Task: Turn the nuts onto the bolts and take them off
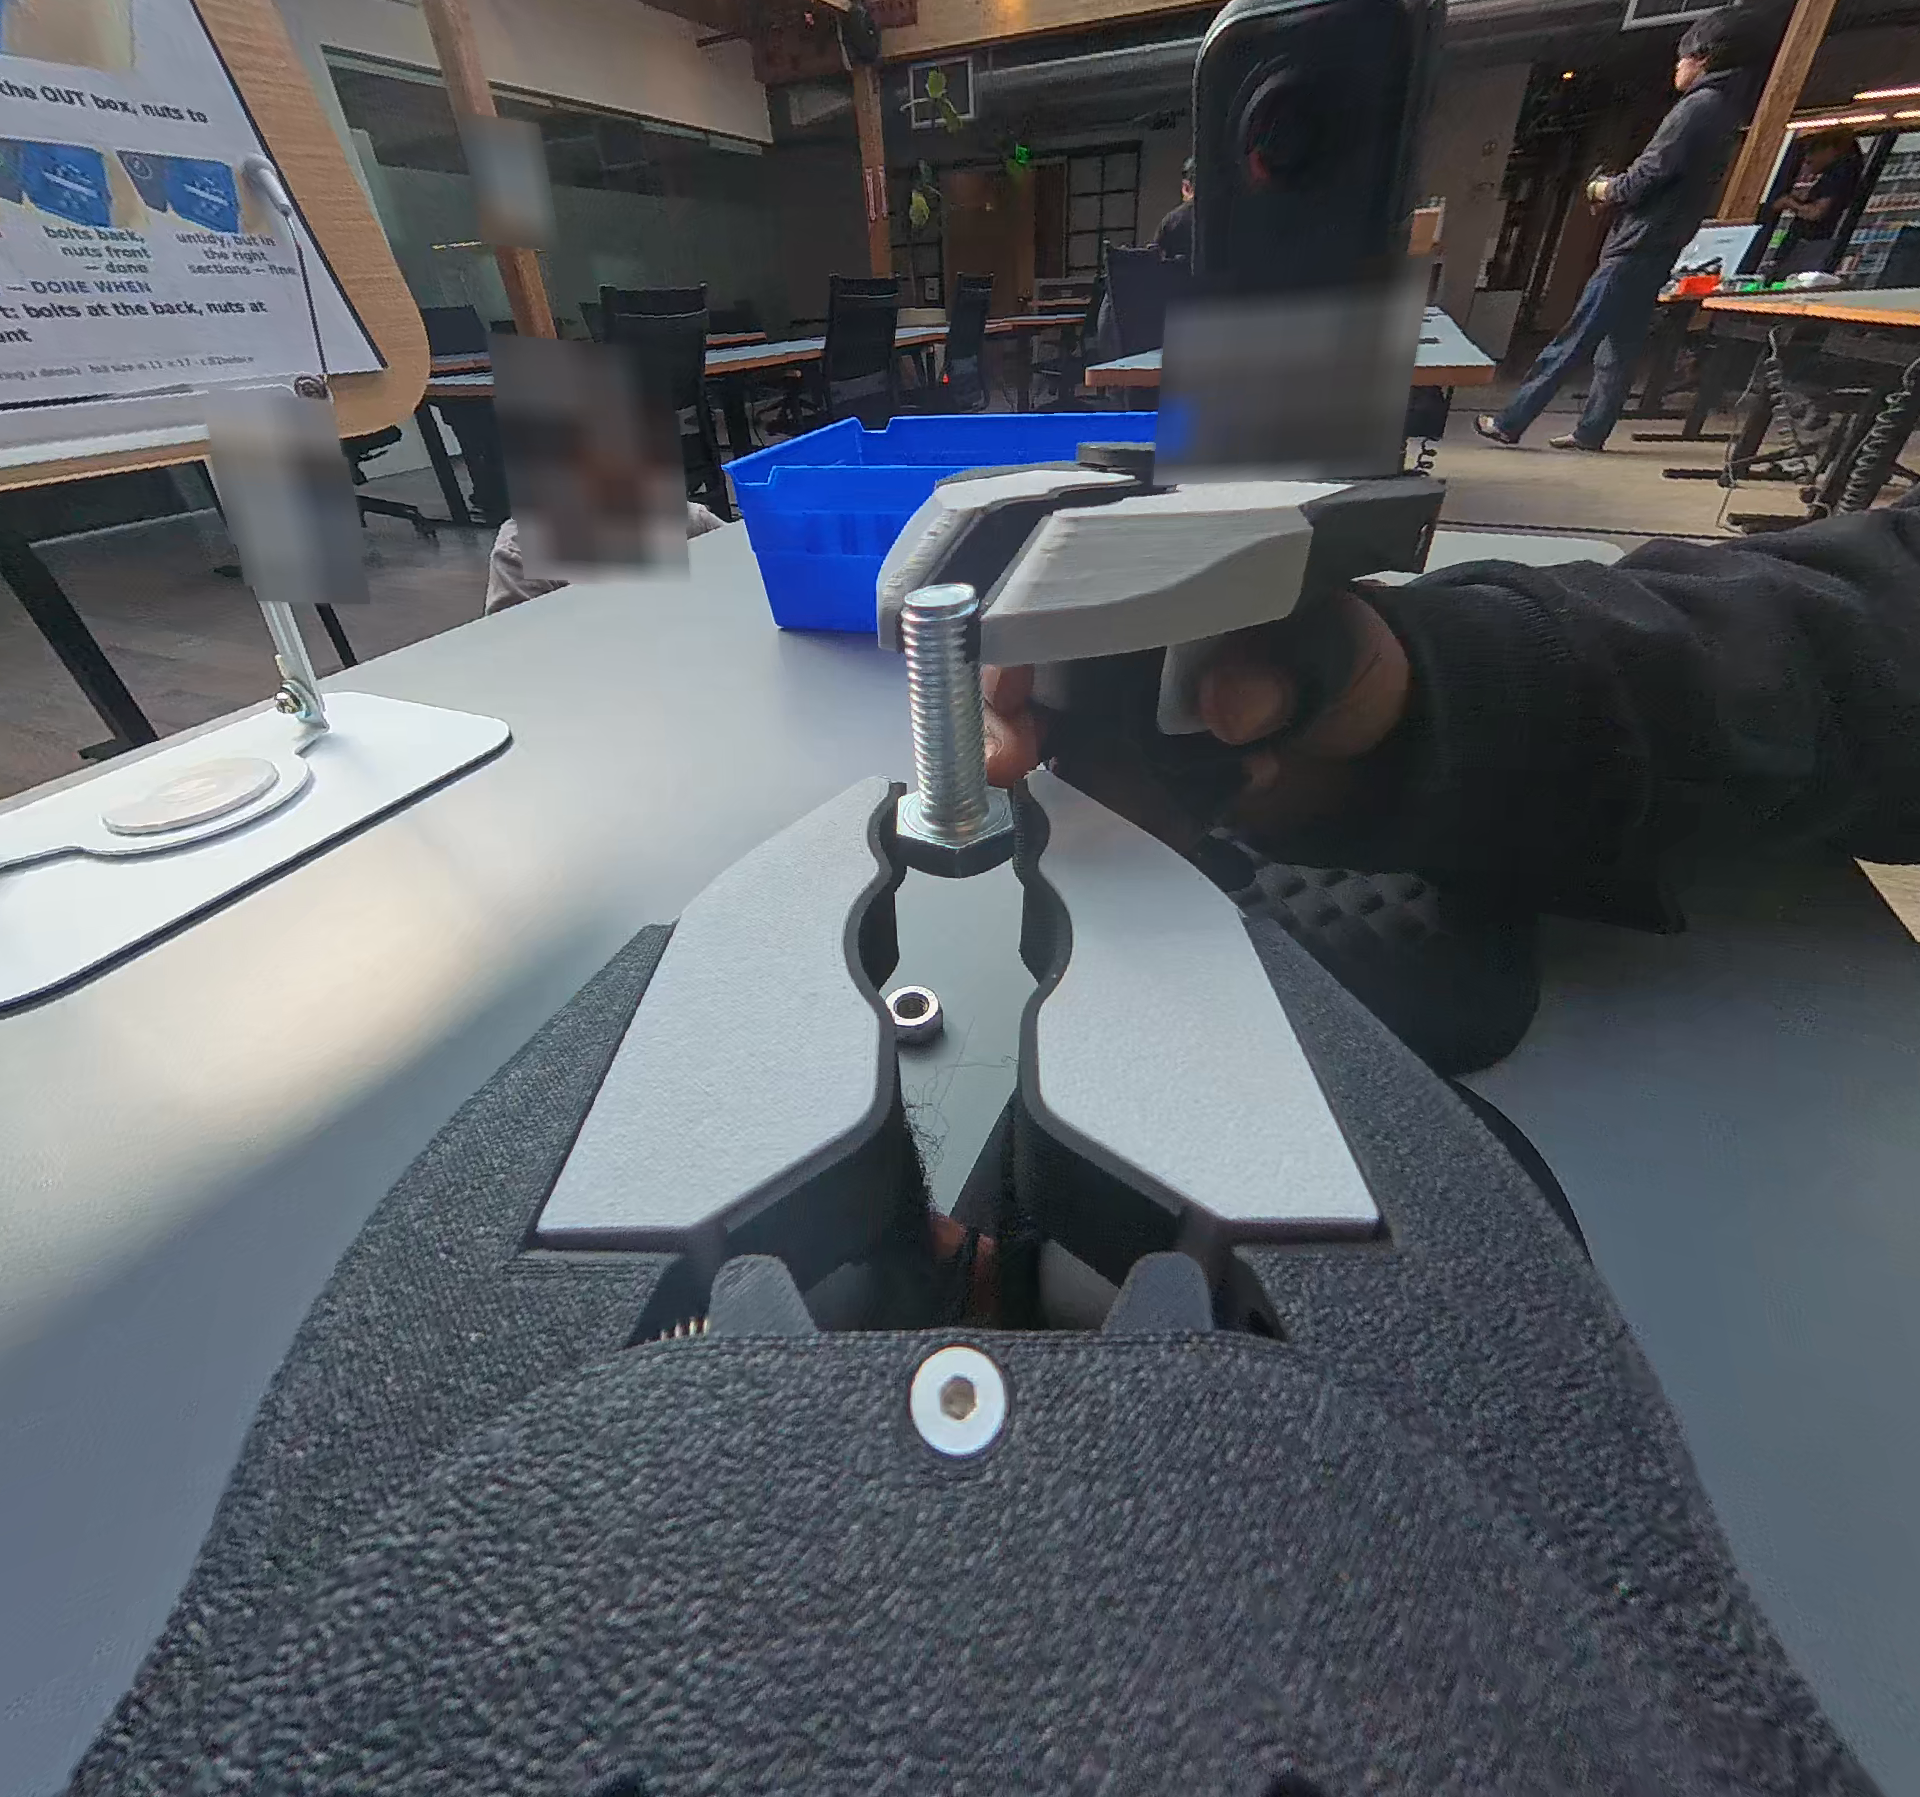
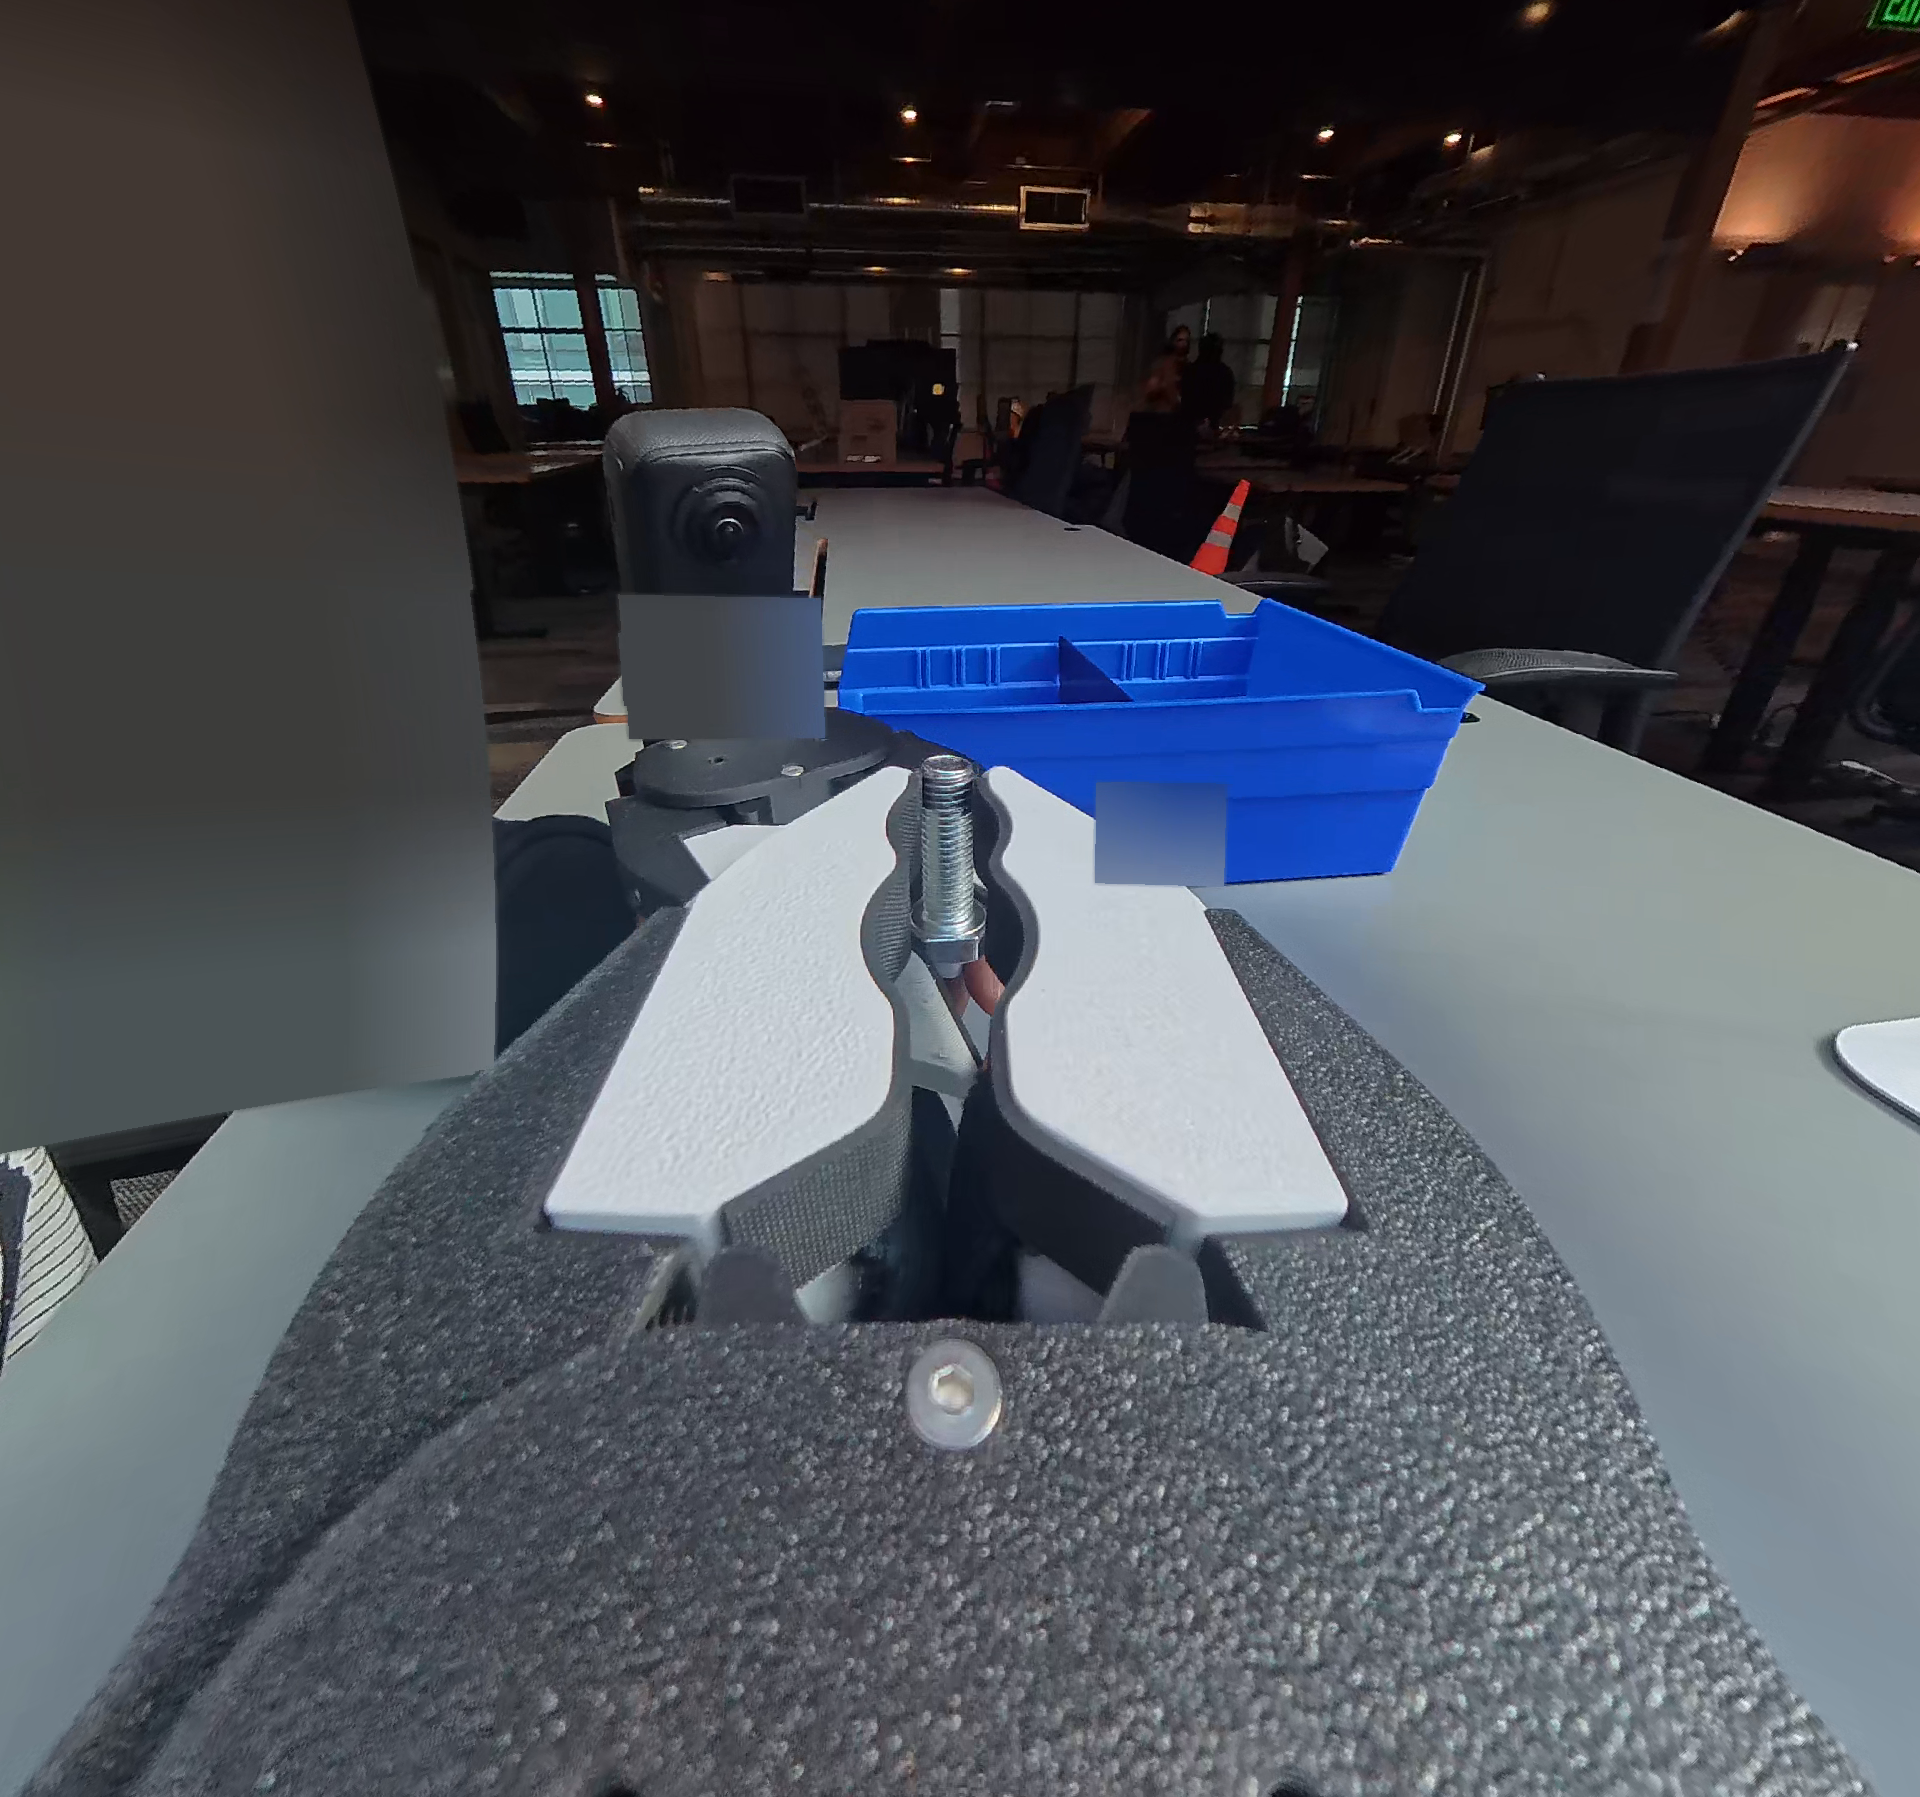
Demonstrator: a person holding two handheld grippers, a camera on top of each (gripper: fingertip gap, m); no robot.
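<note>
Left gripper (image 1: 948,838) is clamping the hex base of the upright bolt (image 1: 943,708), its fingertips closing on either side of the flats. Whether that hex piece is the bolt's head or a nut run fully down cannot be told. Right gripper (image 1: 935,594) is reaching in from the side and pinching the top end of the threaded shank; in its own view the bolt (image 2: 948,854) is standing between its fingertips. A loose nut (image 1: 914,1013) is lying on the grey table (image 1: 623,760) between the left gripper's fingers, nearer the camera than the bolt. A blue bin (image 2: 1195,719) is sitting well behind the work.

The step in hand appears to be turning one end against the other. For a clean turn, the left gripper should be holding the hex flats square and steady while the right is rotating about the bolt's own axis. Any tilt is risking a slip off the threads.
</note>
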